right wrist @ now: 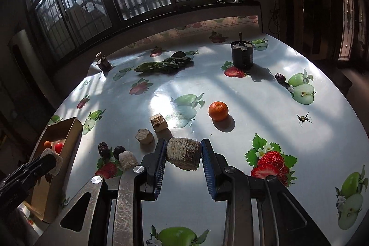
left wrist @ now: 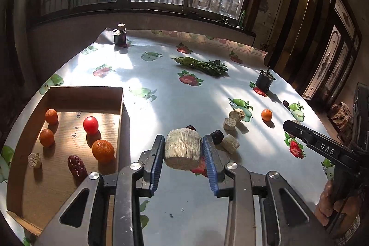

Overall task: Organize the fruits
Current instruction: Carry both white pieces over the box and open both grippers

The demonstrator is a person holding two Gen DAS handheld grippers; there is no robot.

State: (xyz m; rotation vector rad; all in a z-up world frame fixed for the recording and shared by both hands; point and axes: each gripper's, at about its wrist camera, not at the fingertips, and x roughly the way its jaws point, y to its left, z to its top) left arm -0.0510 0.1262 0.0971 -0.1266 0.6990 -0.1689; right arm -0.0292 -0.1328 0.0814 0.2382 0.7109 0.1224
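My left gripper (left wrist: 183, 149) is shut on a pale corn cob piece (left wrist: 183, 148), held above the table right of the cardboard box (left wrist: 69, 93). The box holds mandarins (left wrist: 103, 150), a red tomato (left wrist: 90, 125), a red date (left wrist: 76, 165) and a small cob piece (left wrist: 34, 160). My right gripper (right wrist: 183, 153) is shut on another cob piece (right wrist: 183, 153) above the table. Loose on the table lie a mandarin (right wrist: 218, 110), cob pieces (right wrist: 158, 122) (right wrist: 144, 136) (right wrist: 128, 160) and dark dates (right wrist: 103, 149) (right wrist: 280, 78). The left gripper shows at the right wrist view's left edge (right wrist: 43, 164).
A bundle of green vegetables (right wrist: 161, 65) lies at the back. Two dark cans (right wrist: 242, 55) (right wrist: 105, 63) stand on the fruit-print tablecloth (right wrist: 253, 96). A small dried stem (right wrist: 304, 118) lies to the right. Windows run behind the table.
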